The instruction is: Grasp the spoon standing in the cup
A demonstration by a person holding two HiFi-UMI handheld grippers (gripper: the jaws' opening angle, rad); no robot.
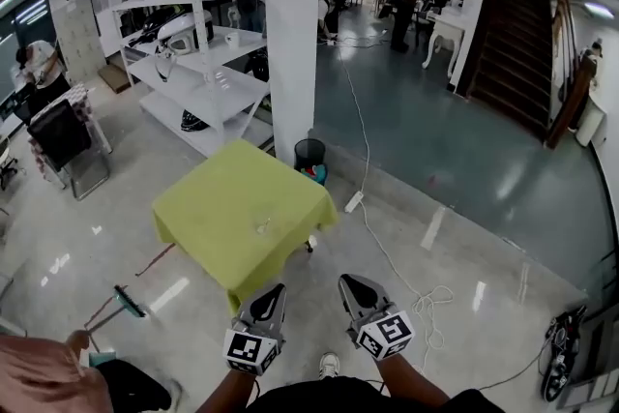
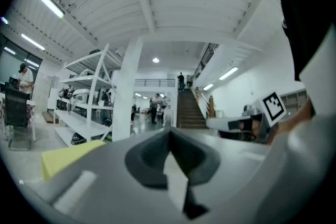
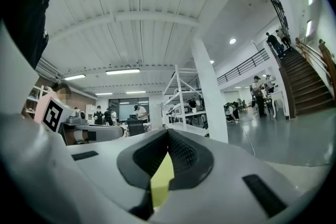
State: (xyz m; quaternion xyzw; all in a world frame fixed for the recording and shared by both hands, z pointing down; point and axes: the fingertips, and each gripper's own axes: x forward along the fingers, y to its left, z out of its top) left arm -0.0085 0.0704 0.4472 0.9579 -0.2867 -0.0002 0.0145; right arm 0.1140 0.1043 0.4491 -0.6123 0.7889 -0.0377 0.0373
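A person stands back from a square table [image 1: 222, 208] draped in yellow-green cloth, holding two grippers low and close to the body. The left gripper [image 1: 272, 291] and the right gripper [image 1: 349, 283] both point toward the table. Each has its jaws pressed fully together and carries nothing. A small clear cup [image 1: 263, 226] sits near the middle of the cloth, well apart from both grippers. The spoon is too small to make out from the head view. Behind the table rises a white pillar [image 1: 292, 34], with a black waste bin [image 1: 309, 153] at its foot and white shelving [image 1: 193, 63] to its left. A white cable [image 1: 372, 208] trails across the glossy floor, and a dark staircase [image 1: 527, 24] climbs at far right.
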